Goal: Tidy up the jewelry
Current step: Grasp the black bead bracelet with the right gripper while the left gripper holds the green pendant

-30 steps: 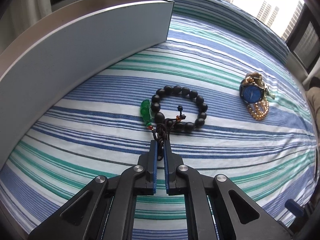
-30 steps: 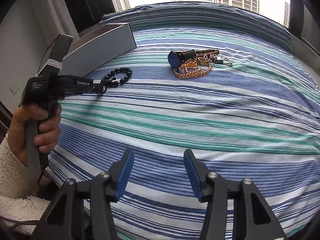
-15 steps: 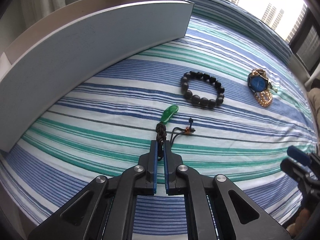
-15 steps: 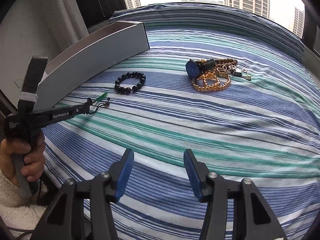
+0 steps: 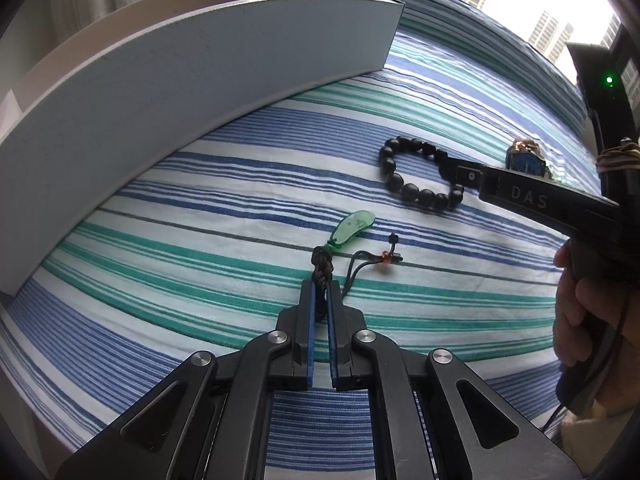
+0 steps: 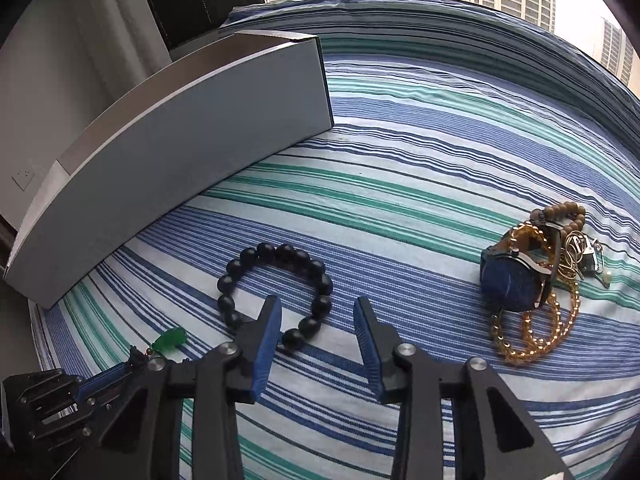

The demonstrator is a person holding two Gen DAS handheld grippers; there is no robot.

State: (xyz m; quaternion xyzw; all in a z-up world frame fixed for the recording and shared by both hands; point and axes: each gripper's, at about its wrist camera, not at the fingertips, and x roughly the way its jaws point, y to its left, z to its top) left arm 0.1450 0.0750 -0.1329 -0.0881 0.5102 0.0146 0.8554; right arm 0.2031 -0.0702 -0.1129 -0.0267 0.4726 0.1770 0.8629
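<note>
My left gripper (image 5: 320,286) is shut on the dark braided cord (image 5: 322,266) of a green pendant (image 5: 352,228), which lies on the striped cloth; the pendant also shows in the right wrist view (image 6: 170,340). A black bead bracelet (image 5: 416,192) lies beyond it. My right gripper (image 6: 318,304) is open, its jaws just over the near right side of the black bead bracelet (image 6: 276,292). A blue-faced watch (image 6: 510,284) sits in a pile with gold bead chains (image 6: 532,340) at the right.
A long white open box (image 6: 180,148) stands along the left side of the striped bed cover (image 6: 400,184); it also shows in the left wrist view (image 5: 180,64). Brown beads (image 6: 568,212) and small trinkets lie behind the watch. The bed's edge runs along the left.
My left gripper has pulled the green pendant off the black bracelet toward me. My right gripper has moved forward and left, up to the bracelet, still open.
</note>
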